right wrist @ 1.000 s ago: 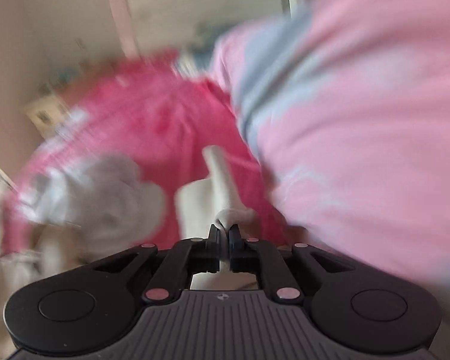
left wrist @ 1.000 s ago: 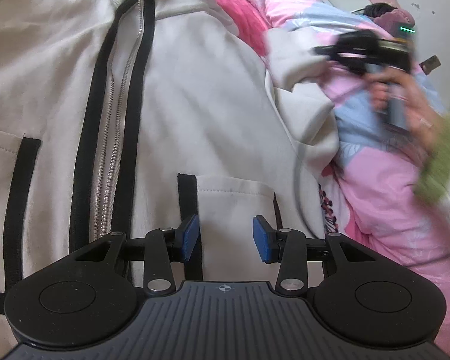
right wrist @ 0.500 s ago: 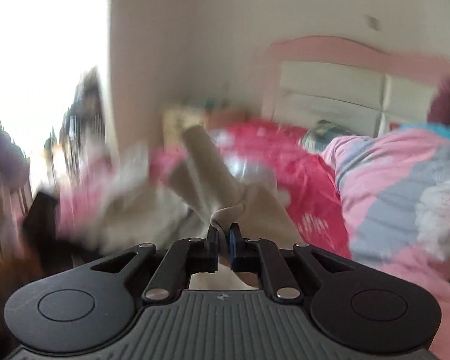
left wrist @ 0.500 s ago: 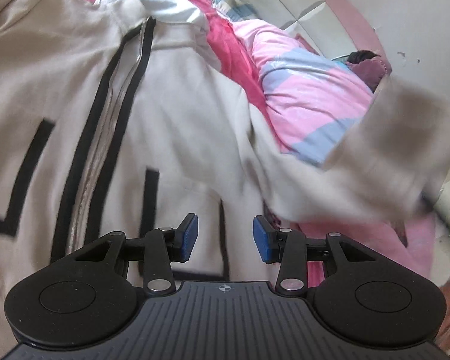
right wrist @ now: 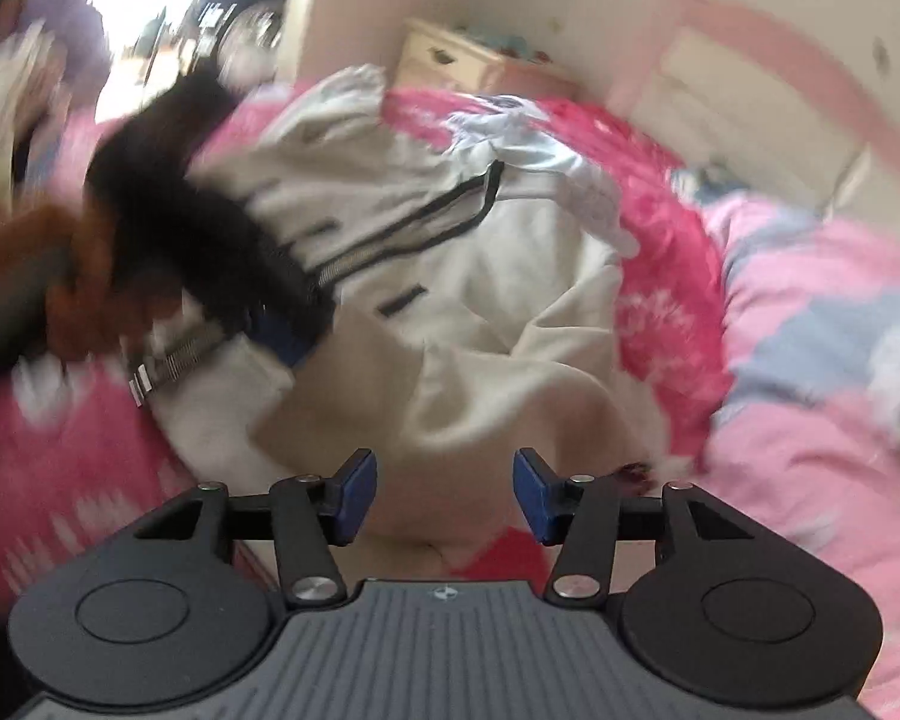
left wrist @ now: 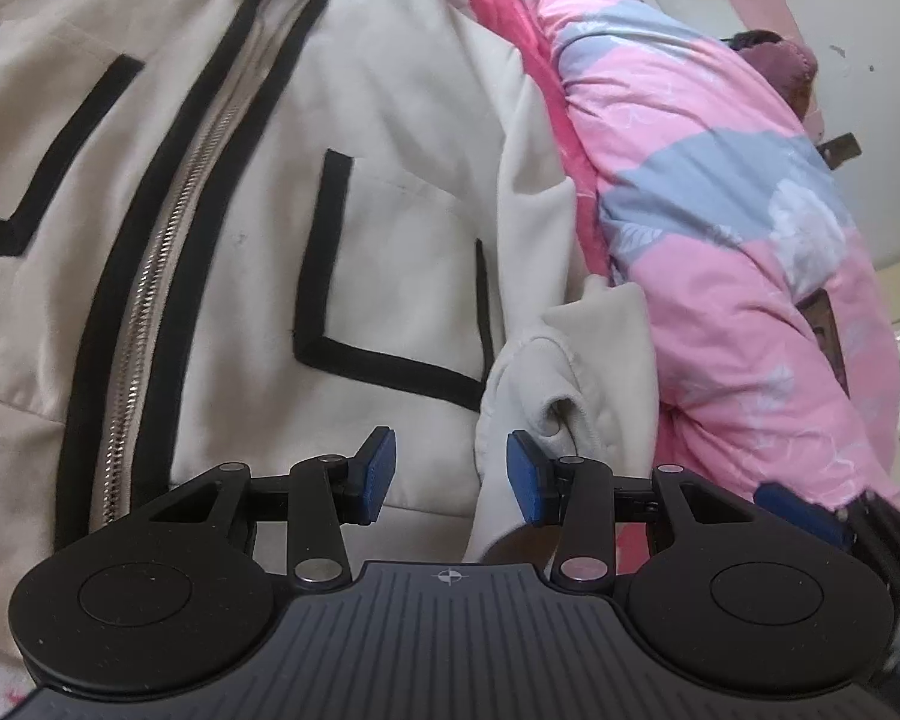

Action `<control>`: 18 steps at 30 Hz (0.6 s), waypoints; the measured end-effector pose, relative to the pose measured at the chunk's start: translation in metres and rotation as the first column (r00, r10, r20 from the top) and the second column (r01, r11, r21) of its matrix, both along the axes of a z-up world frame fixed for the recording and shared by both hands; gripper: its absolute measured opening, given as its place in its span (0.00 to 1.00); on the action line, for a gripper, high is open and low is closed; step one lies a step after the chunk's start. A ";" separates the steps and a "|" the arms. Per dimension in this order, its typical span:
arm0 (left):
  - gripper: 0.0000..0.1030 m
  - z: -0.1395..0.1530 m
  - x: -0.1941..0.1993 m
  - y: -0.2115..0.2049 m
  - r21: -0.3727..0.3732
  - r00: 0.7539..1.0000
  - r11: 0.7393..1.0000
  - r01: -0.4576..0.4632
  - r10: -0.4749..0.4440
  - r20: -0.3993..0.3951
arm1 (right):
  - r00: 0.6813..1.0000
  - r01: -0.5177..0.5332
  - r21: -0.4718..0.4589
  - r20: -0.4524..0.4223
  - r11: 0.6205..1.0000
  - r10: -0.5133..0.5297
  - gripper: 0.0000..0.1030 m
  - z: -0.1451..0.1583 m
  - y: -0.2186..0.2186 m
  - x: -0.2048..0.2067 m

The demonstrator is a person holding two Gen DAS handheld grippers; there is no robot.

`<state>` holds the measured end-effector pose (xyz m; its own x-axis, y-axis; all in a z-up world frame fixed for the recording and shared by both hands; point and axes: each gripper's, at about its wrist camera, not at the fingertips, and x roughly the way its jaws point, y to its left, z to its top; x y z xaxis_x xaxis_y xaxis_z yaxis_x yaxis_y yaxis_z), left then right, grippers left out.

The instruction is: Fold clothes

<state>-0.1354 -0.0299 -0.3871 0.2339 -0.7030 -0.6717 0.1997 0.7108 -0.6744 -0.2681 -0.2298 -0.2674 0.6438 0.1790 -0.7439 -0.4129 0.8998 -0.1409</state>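
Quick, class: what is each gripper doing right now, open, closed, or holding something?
Left gripper: open, holding nothing; the cream jacket lies under its fingers.
Right gripper: open, holding nothing.

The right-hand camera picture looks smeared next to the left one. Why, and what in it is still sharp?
Right wrist view: motion blur smears the cream jacket, the pink bedding and the bright window; only the right gripper itself is crisp. Left wrist view: sharp, zipper teeth readable, though the fisheye lens bends straight lines.
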 end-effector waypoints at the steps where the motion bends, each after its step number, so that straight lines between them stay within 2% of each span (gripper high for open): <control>1: 0.39 0.001 -0.001 -0.001 -0.005 1.000 1.000 0.011 -0.010 0.008 | 0.999 0.021 0.068 -0.027 0.997 -0.019 0.52 0.002 -0.003 0.007; 4: 0.39 0.004 -0.003 -0.008 -0.003 0.996 0.997 0.072 -0.071 0.062 | 0.996 0.020 0.161 -0.092 0.987 -0.005 0.52 -0.003 0.005 0.020; 7: 0.39 0.008 -0.005 -0.016 0.003 0.985 0.991 0.133 -0.132 0.115 | 0.992 -0.022 0.117 -0.123 0.993 0.037 0.52 -0.014 0.023 0.026; 10: 0.39 0.012 -0.007 -0.023 0.011 0.967 0.981 0.193 -0.192 0.168 | 0.987 -0.025 0.071 -0.156 0.997 0.036 0.50 -0.033 0.033 0.032; 11: 0.39 0.014 -0.007 -0.026 0.015 0.960 0.977 0.213 -0.212 0.185 | 0.985 -0.015 0.069 -0.172 0.998 0.027 0.46 -0.039 0.033 0.034; 12: 0.39 0.015 -0.008 -0.028 0.019 0.952 0.972 0.232 -0.231 0.202 | 0.983 0.004 0.068 -0.184 0.998 0.009 0.36 -0.044 0.032 0.036; 13: 0.39 0.016 -0.009 -0.031 0.032 0.944 0.968 0.248 -0.249 0.215 | 0.982 0.027 0.064 -0.188 0.998 -0.014 0.33 -0.048 0.031 0.038; 15: 0.39 0.018 -0.012 -0.037 0.059 0.928 0.958 0.279 -0.285 0.240 | 0.980 0.083 0.055 -0.187 0.995 -0.071 0.14 -0.051 0.026 0.039; 16: 0.39 0.019 -0.014 -0.040 0.073 0.919 0.953 0.294 -0.303 0.252 | 0.976 0.124 0.062 -0.186 0.990 -0.111 0.09 -0.050 0.021 0.038; 18: 0.39 0.024 -0.017 -0.042 0.073 0.910 0.950 0.303 -0.312 0.274 | 0.957 0.249 0.139 -0.187 0.958 -0.222 0.08 -0.040 -0.002 0.032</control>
<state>-0.1521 -0.0718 -0.3629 0.1899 -0.7518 -0.6314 0.5885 0.6019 -0.5397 -0.2362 -0.2320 -0.3074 0.5502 0.1621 -0.8191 -0.1916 0.9793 0.0651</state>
